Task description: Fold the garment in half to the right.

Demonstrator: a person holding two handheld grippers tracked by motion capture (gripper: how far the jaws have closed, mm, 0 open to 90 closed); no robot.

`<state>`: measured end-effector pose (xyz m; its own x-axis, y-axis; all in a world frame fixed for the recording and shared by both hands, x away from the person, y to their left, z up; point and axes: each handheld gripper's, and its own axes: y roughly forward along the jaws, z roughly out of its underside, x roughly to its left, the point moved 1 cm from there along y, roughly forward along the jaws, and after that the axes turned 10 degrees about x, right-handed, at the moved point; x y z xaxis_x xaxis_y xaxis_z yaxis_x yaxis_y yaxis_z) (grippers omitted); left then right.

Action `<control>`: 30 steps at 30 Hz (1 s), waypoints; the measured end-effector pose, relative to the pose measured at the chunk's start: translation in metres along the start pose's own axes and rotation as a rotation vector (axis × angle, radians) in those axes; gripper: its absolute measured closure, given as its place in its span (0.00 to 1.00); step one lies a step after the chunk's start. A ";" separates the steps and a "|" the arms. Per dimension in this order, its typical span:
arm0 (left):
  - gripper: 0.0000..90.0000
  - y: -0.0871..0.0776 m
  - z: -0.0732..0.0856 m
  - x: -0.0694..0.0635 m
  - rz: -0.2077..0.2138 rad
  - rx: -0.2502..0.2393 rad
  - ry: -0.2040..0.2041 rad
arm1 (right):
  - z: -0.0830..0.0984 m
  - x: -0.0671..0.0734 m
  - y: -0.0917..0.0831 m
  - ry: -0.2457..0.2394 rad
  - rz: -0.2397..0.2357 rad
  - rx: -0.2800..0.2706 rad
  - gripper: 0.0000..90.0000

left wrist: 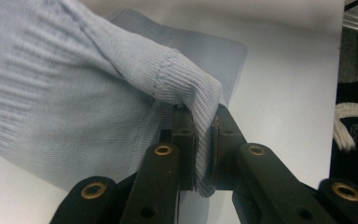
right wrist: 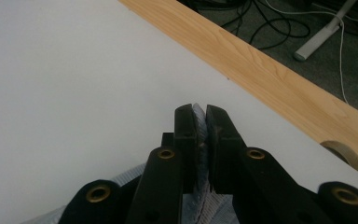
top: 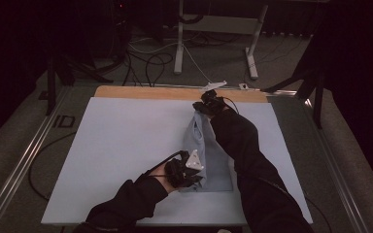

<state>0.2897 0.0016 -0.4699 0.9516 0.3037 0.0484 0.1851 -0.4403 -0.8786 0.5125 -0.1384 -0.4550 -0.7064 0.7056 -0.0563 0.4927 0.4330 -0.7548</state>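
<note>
Light-blue knit sweater [top: 209,155] lies folded into a narrow strip on the white sheet [top: 116,145] covering the table, right of centre, running from near the front edge toward the far edge. Both tongs clamped on it, one at each end.

Left gripper [top: 187,172] is at the near end of the strip. In the left gripper view its jaws are together w/ a ribbed fold of the sweater [left wrist: 121,93] pinched between the pads; fabric drapes over the jaw tips and spreads off to the left, touching the sheet. Grey three-cornered plate sits on top of this gripper in the high view.

Right gripper [top: 206,104] is at the far end, close to the sheet's far edge. Right gripper view: jaws [right wrist: 200,140] together on a thin edge of blue knit [right wrist: 200,121], cloth bunched below the pads.

Edges & room: bare wood strip [right wrist: 270,79] of the tabletop runs just past the sheet's far edge, w/ a tape roll [right wrist: 347,156] on it near the right gripper. Metal rail [top: 24,160] borders the table's left side. Left half of the sheet is wide open; a narrower open band lies right of the sweater, partly under the person's right sleeve [top: 252,165]. Beyond the table: floor w/ cables [top: 145,63] and white desk legs [top: 179,43].
</note>
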 end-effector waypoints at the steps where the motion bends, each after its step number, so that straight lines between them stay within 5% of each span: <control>1: 0.93 0.002 -0.001 0.000 0.000 0.001 0.000 | 0.001 -0.001 0.001 -0.001 -0.003 0.001 0.94; 18: 0.93 0.040 -0.019 -0.003 -0.001 0.054 0.005 | 0.015 -0.017 0.019 0.025 -0.024 0.035 0.93; 25: 0.93 0.049 -0.023 0.000 0.014 0.056 -0.014 | 0.017 -0.019 0.018 0.025 -0.053 -0.011 0.93; 30: 0.92 0.053 -0.027 0.000 0.030 0.048 -0.029 | 0.018 -0.023 0.020 0.036 -0.087 -0.001 0.79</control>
<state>0.3062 -0.0441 -0.5036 0.9488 0.3157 0.0083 0.1440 -0.4090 -0.9011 0.5292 -0.1563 -0.4808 -0.7276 0.6852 0.0330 0.4307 0.4937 -0.7555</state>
